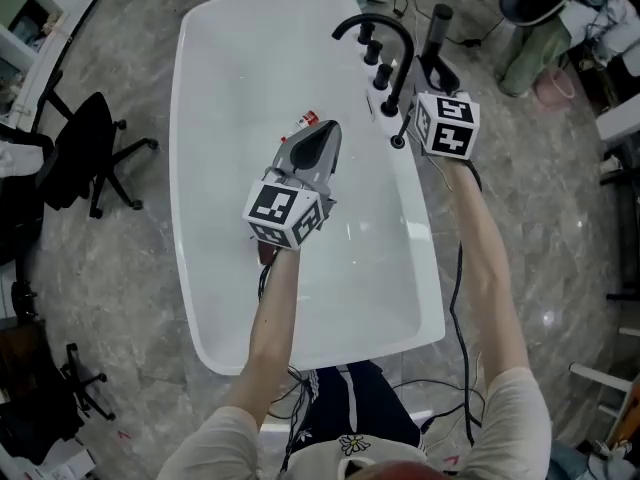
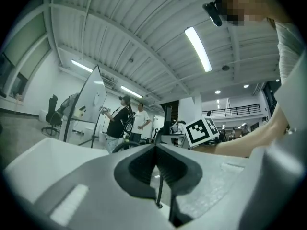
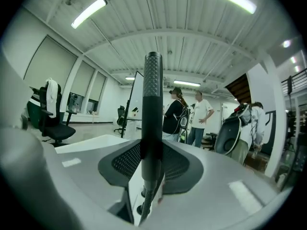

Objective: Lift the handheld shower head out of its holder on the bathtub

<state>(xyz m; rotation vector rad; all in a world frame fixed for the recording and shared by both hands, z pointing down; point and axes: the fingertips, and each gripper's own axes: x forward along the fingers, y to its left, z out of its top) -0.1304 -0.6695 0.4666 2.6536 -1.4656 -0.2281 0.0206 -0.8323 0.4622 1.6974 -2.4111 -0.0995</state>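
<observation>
The black handheld shower head point(image 3: 152, 109) stands upright between the jaws of my right gripper point(image 3: 152, 164), which is shut on its handle. Its hose point(image 3: 147, 202) hangs below the jaws. From the head view the shower head point(image 1: 440, 30) sticks out beyond my right gripper point(image 1: 436, 78) over the tub's right rim, beside the black arched faucet point(image 1: 385, 28) and its knobs point(image 1: 378, 66). The holder is hidden. My left gripper point(image 1: 322, 138) hovers over the inside of the white bathtub point(image 1: 210, 168). Its jaws point(image 2: 156, 150) are shut with nothing held.
A small red and white object point(image 1: 308, 120) lies in the tub just beyond my left gripper. Black office chairs point(image 1: 85, 148) stand on the floor at left, and a pink bucket point(image 1: 553, 86) at right. Two people point(image 3: 201, 111) stand in the background.
</observation>
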